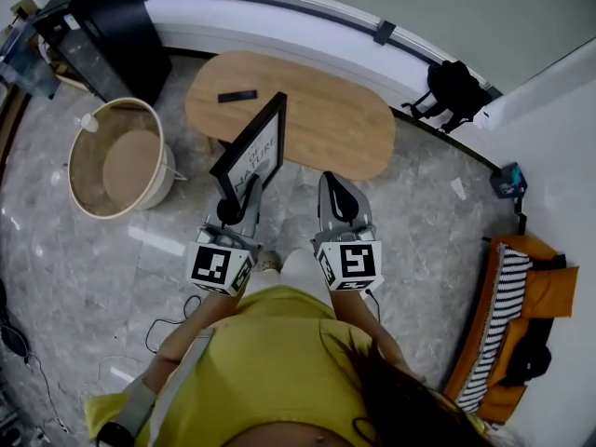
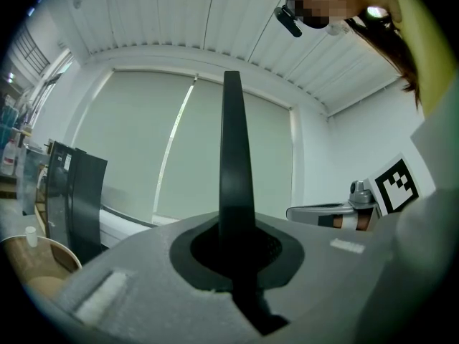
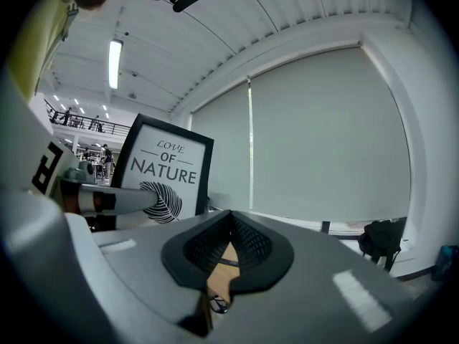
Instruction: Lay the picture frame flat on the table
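1. Black picture frame point(image 2: 233, 149) is pinched by one thin edge in the left tongs point(image 2: 235, 256). The right tongs point(image 3: 224, 260) are closed on nothing.
2. The frame stands tilted upright over the near left edge of the wooden desk point(image 1: 326, 110).
3. Risk: a one-edge pinch may let the frame pivot or slip. Laid too near, it could overhang and tip to the floor.

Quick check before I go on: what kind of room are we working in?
Probably a lounge corner of an office or studio: an oval wooden table on a polished stone-look floor, an orange seat by the wall, and wide roller blinds over the windows.
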Demonstrator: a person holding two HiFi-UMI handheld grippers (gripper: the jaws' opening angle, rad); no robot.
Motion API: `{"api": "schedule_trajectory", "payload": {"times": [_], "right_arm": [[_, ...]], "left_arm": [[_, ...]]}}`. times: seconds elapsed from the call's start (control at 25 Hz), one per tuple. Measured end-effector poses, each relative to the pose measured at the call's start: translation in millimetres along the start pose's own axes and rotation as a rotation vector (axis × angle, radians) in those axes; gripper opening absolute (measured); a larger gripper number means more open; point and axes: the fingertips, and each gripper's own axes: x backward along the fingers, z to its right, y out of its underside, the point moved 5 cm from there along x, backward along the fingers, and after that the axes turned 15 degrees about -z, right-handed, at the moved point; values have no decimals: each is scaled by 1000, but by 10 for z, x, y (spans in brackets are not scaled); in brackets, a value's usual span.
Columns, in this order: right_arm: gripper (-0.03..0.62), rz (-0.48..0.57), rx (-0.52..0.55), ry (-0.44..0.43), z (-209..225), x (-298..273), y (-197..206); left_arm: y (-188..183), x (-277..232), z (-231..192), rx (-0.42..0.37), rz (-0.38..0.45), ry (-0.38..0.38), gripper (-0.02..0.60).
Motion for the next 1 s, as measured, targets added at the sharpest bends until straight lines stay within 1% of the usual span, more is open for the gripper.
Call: {"api": "schedule_trajectory", "payload": {"times": [0.24,0.44,0.72,1.0], "right_arm": [[0,3,7,-13,31,-229,-44],[0,20,10,-22,126,-509,-123],[0,27,17,-36,514,-1108,-367],[0,31,30,-72,1043,-1801,-657]], "left_arm": [[8,-146,-135,12,-2,-4,8],[-77,-374,-299,-6,0,-16,8],[-358,-1020,-579,-23,13,-48,8],[-703,-1756,-788,-26,21,-89,8]]}}
